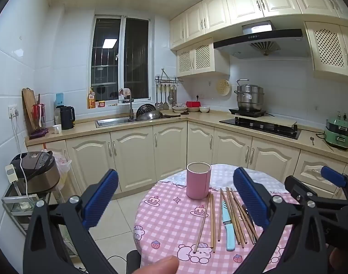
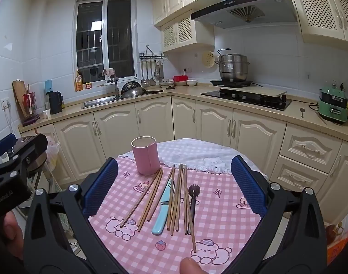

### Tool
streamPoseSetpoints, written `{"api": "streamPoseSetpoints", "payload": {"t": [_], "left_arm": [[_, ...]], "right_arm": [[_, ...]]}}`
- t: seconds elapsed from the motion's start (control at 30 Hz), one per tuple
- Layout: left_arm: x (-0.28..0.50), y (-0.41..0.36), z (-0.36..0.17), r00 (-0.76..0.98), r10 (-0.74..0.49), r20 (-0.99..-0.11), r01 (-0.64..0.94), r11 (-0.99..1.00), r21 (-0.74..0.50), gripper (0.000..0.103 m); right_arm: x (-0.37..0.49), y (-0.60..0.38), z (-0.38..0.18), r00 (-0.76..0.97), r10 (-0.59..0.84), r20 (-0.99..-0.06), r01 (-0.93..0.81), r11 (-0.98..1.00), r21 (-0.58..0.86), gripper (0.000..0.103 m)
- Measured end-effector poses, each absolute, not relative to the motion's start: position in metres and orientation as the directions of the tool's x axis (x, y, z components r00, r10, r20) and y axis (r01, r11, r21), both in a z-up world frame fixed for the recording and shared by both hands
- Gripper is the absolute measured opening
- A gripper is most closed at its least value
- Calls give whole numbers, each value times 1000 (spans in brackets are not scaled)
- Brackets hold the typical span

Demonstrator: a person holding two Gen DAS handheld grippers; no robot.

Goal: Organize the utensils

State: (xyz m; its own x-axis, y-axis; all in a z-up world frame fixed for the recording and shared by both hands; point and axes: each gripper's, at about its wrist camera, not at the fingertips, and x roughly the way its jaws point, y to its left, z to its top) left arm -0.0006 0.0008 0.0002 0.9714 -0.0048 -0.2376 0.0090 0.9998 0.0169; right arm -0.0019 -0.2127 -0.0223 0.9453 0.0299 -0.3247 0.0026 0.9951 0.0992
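Observation:
A pink cylindrical cup point(image 1: 198, 180) point(image 2: 145, 155) stands upright and empty-looking at the far left of a small round table with a pink checked cloth point(image 2: 219, 217). Several wooden chopsticks point(image 2: 177, 196) point(image 1: 233, 214), a light blue knife point(image 2: 163, 207) point(image 1: 227, 226) and a dark spork point(image 2: 192, 201) lie side by side on the cloth, nearer than the cup. My left gripper point(image 1: 174, 196) is open and empty, above the table's left edge. My right gripper point(image 2: 174, 182) is open and empty, above the utensils. The right gripper's fingers point(image 1: 333, 177) show in the left wrist view.
Behind the table run cream kitchen cabinets with a sink point(image 2: 100, 101), a stove point(image 2: 247, 96) and a steel pot point(image 2: 233, 67). A rice cooker point(image 1: 37, 171) sits on a rack to the left of the table. A white cloth point(image 2: 196, 153) covers the table's far side.

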Motion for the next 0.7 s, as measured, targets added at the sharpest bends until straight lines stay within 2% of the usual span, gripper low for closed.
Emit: {"api": "streamPoseSetpoints", "payload": {"t": [0.7], "left_arm": [[6, 8, 0, 971, -1, -241, 6, 1000, 20, 99]], "right_arm": [[0, -209, -8, 955, 29, -297, -4, 996, 85, 97]]}}
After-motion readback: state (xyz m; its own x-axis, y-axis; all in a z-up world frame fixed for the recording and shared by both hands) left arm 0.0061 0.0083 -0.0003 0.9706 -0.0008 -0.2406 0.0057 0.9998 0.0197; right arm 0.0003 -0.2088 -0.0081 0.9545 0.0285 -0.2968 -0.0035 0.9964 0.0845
